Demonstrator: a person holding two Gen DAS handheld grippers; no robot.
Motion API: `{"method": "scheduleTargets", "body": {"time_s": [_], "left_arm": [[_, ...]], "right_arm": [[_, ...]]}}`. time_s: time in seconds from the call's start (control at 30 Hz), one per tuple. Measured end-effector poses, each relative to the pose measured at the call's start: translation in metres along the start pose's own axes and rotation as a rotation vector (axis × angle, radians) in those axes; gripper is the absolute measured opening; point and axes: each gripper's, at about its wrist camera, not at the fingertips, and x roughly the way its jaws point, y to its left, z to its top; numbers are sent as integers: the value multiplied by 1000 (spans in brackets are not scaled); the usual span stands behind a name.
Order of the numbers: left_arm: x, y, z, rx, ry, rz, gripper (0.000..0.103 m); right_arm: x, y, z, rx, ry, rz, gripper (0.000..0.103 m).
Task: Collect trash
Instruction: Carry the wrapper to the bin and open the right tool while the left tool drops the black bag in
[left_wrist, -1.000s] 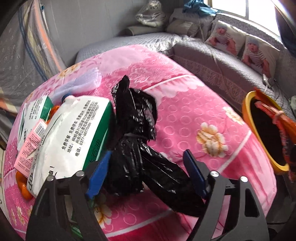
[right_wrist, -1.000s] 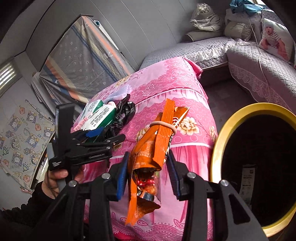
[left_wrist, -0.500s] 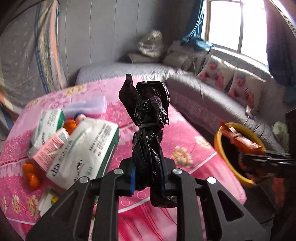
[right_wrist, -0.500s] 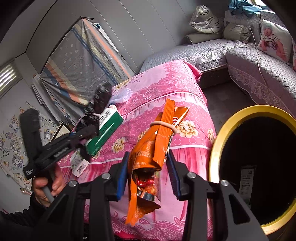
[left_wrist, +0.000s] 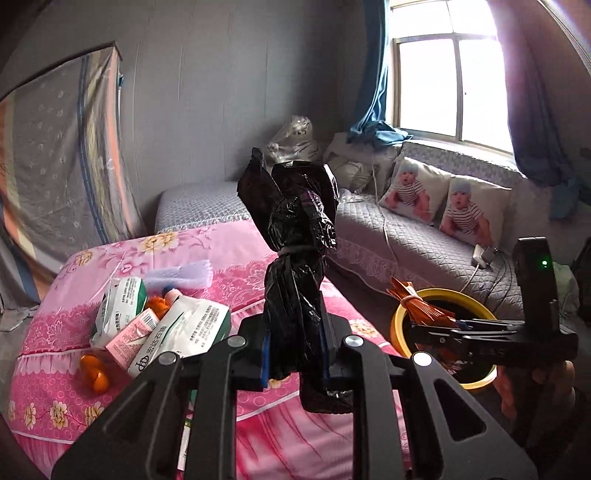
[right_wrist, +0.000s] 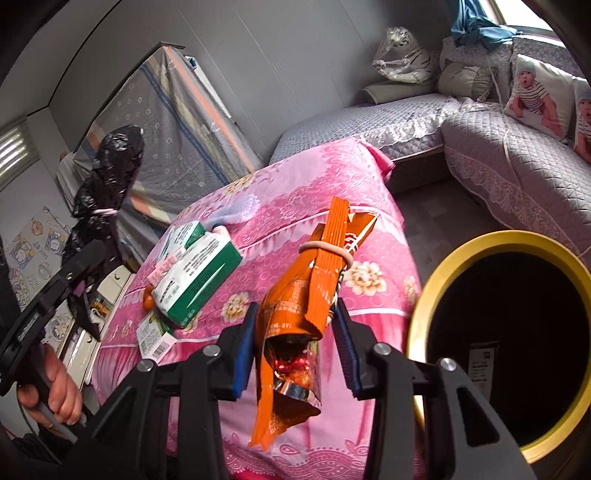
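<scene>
Two grippers hold trash: left gripper (left_wrist: 293, 350) clamps a tied black plastic bag (left_wrist: 293, 258) above the pink bedspread (left_wrist: 229, 258); right gripper (right_wrist: 295, 343) pinches an orange snack wrapper (right_wrist: 314, 280) near the yellow-rimmed bin (right_wrist: 417, 314). Each should probably release only once squarely over the opening.

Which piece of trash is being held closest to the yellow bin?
The orange wrapper, in the right gripper beside the bin. The black bag in the left gripper is farther away.
</scene>
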Motion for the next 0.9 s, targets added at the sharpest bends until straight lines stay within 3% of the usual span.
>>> {"method": "scheduleTargets", "body": {"time_s": [0.53, 0.9], "left_arm": [[15, -44, 10, 81, -6, -110, 18], [86, -89, 10, 122, 80, -245, 18]], "right_arm": [[-20, -85, -2, 169, -69, -190, 37], [-25, -134, -15, 261, -55, -274, 37]]}}
